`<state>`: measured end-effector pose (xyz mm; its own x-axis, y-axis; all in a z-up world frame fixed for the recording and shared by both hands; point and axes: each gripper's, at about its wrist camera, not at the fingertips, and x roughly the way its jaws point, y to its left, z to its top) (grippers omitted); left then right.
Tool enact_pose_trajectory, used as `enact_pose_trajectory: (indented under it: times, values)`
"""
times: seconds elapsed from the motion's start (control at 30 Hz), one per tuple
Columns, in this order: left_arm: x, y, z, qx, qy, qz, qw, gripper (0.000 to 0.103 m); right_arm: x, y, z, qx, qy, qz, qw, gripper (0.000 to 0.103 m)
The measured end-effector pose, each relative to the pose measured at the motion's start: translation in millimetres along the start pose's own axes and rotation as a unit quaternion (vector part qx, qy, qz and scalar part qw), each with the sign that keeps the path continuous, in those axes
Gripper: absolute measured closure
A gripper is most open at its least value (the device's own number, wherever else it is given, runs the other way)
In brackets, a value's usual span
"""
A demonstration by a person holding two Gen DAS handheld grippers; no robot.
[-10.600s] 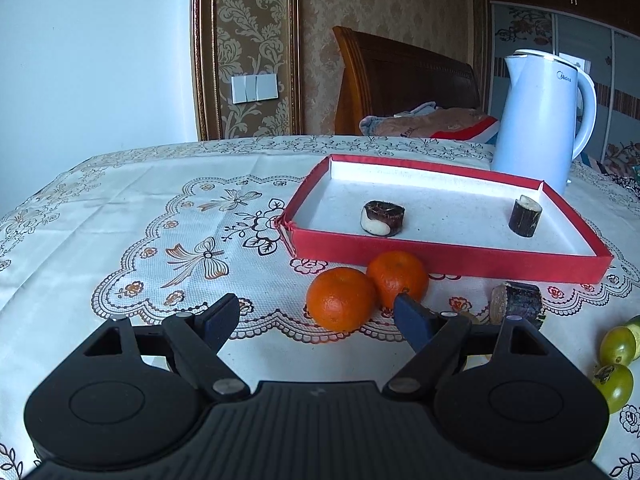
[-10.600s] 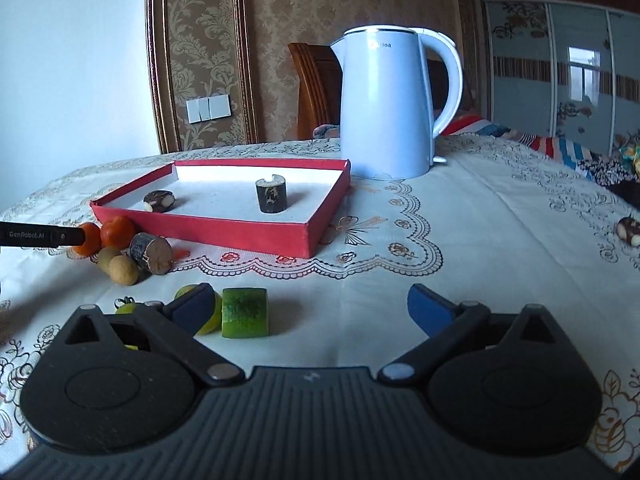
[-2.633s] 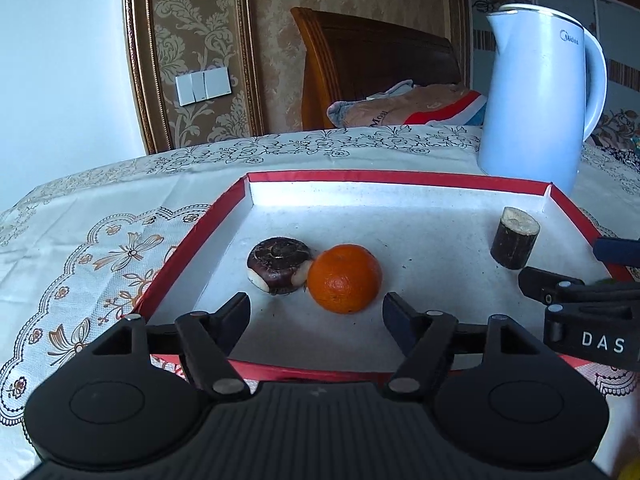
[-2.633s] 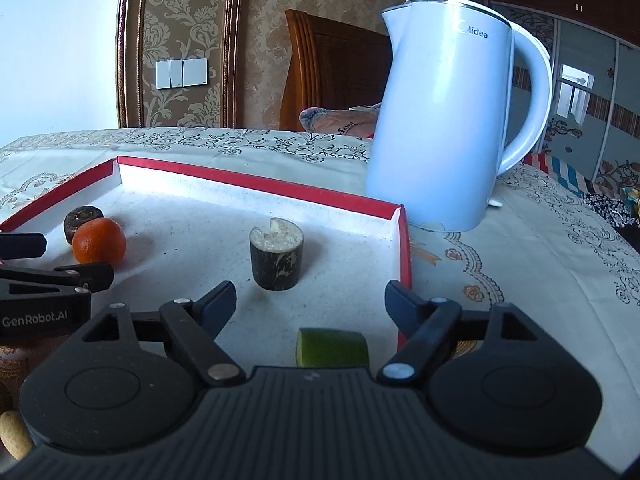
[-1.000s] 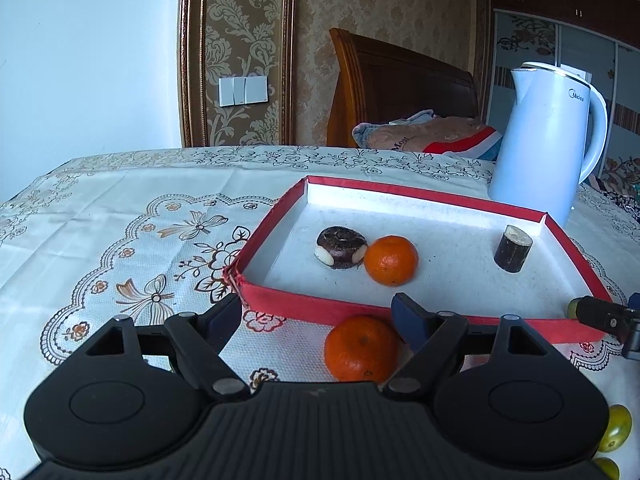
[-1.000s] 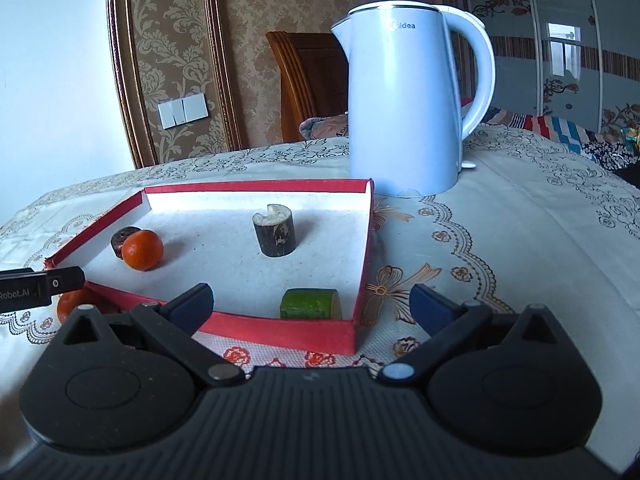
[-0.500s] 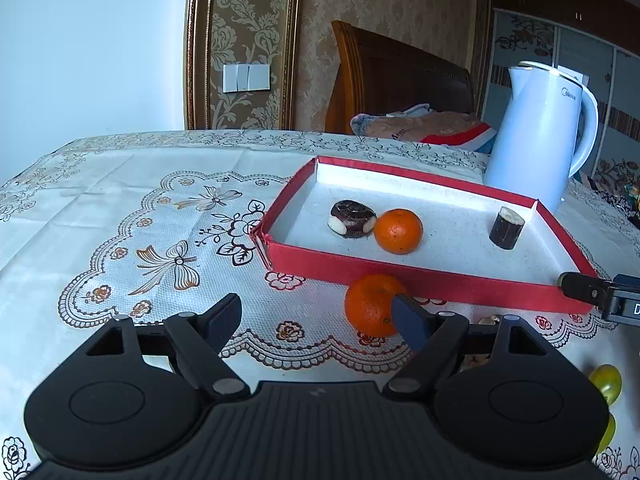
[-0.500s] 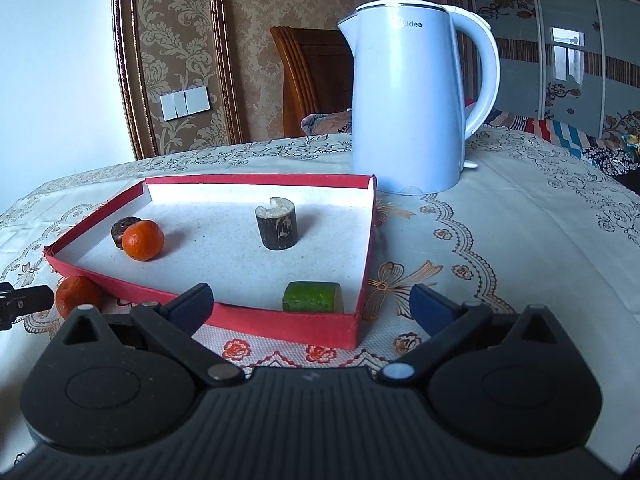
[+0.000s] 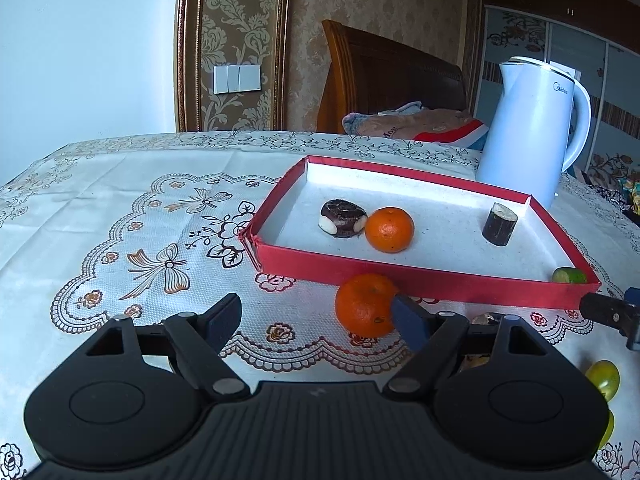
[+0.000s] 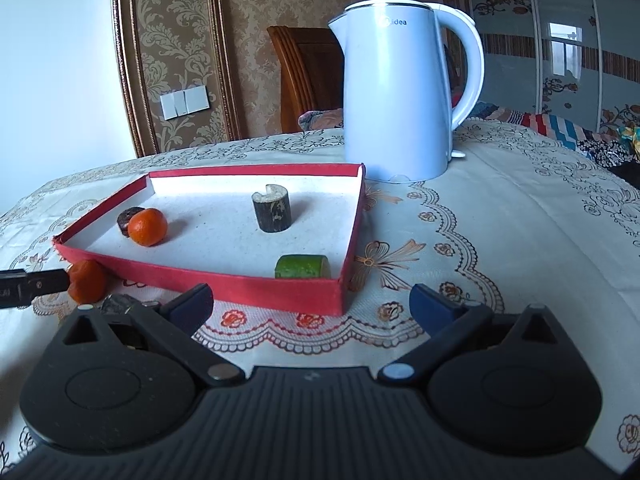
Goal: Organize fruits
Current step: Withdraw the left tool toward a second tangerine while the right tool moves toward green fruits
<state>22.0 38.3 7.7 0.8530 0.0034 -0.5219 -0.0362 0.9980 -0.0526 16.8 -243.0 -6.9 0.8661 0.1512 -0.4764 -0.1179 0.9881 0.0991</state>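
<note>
Bright daylight, sharp focus, fisheye-bent edges

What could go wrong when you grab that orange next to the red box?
The orange on the cloth is round and sits off-centre, by the right finger of the open left gripper; a lopsided squeeze could roll it away. It also lies close to the red tray wall, so the fingers might bump the tray.

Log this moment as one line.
left gripper: open, empty | right gripper: open, empty | red tray: orange inside | second orange: on tablecloth, outside tray
</note>
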Motion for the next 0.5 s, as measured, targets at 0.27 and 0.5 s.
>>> enact_pose_trajectory:
  times: [0.27, 0.5]
  values:
    - [1.5, -4.3, -1.2, 0.012, 0.000, 0.003, 0.9999, 0.021, -19.4, -31.7, -12.5, 0.069, 0.011, 0.030, 0.997, 0.000]
    - [1.5, -2.2, -1.0, 0.006, 0.001, 0.004, 1.0000, 0.021, -51.3, -34.0, -28.0, 0.032, 0.012, 0.081, 0.996, 0.000]
